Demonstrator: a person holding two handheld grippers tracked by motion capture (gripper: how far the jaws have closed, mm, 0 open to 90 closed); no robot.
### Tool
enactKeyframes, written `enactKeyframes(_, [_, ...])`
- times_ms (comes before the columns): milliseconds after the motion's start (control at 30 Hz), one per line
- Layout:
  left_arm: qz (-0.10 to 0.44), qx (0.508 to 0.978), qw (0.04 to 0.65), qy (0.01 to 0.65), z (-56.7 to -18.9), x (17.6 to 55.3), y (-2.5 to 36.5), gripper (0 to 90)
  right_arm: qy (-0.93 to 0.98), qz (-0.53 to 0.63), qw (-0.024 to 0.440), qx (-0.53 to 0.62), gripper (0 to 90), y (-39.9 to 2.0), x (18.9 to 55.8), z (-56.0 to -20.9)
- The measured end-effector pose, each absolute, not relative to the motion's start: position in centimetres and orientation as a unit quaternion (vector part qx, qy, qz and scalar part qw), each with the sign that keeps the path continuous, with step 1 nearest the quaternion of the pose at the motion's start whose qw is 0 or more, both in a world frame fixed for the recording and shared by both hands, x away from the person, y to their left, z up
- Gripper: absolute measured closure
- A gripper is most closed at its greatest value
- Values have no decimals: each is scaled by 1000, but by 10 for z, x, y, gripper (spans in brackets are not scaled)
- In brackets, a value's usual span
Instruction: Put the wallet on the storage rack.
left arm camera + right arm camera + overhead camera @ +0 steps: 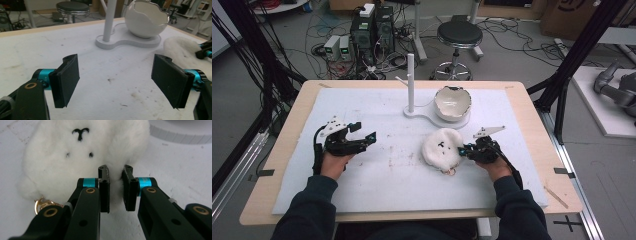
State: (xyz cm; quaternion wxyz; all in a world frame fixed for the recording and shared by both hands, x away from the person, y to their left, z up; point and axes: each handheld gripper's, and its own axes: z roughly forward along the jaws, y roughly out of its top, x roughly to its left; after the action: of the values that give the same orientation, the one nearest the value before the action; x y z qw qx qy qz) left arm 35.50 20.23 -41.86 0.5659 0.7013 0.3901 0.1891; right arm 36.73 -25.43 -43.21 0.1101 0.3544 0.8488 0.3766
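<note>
The right gripper (115,173) has its black jaws pinched on a tuft at the edge of the fluffy white plush toy with a stitched black face (82,157), which lies right of centre on the white foam mat (377,185), nearer the front edge. The left gripper (362,137) rests spread wide and empty toward the mat's left edge. Behind the toy, toward the far edge, stands a cracked-egg-shaped white bowl (453,103) on a white base with an upright post (410,82). Lifting likely needs a deeper bite, since fur alone may slip; its gold clasp (41,203) could snag.
</note>
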Motion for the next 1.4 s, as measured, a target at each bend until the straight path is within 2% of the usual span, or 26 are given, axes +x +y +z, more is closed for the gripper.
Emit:
enactKeyframes(500, [82,765,556,313,-429,352,127,224,835,436,195,274,817,-233,349,-407])
enactKeyframes(733, [52,780,542,308,-440,357,115,225,812,492,176,259,820,-231,352,-402])
enactKeyframes(900, [53,776,551,303,-438,356,112,233,797,533,158,235,819,-228,348,-395])
enactKeyframes(967, [57,776,557,291,-435,354,112,291,807,524,157,222,818,-223,346,-396])
enactKeyframes(1000, [60,776,560,285,-434,353,113,350,813,517,160,216,818,-221,345,-397])
enactKeyframes(1100, [71,779,562,269,-431,351,114,655,826,501,166,198,816,-214,343,-398])
enactKeyframes(1200, [87,781,564,254,-429,349,115,753,827,499,168,197,813,-213,343,-399])
enactKeyframes(1267, [92,778,572,243,-427,348,116,777,825,503,164,199,784,-214,344,-399])
enactKeyframes(1400, [100,767,593,224,-423,346,117,787,813,520,128,228,556,-222,355,-401])
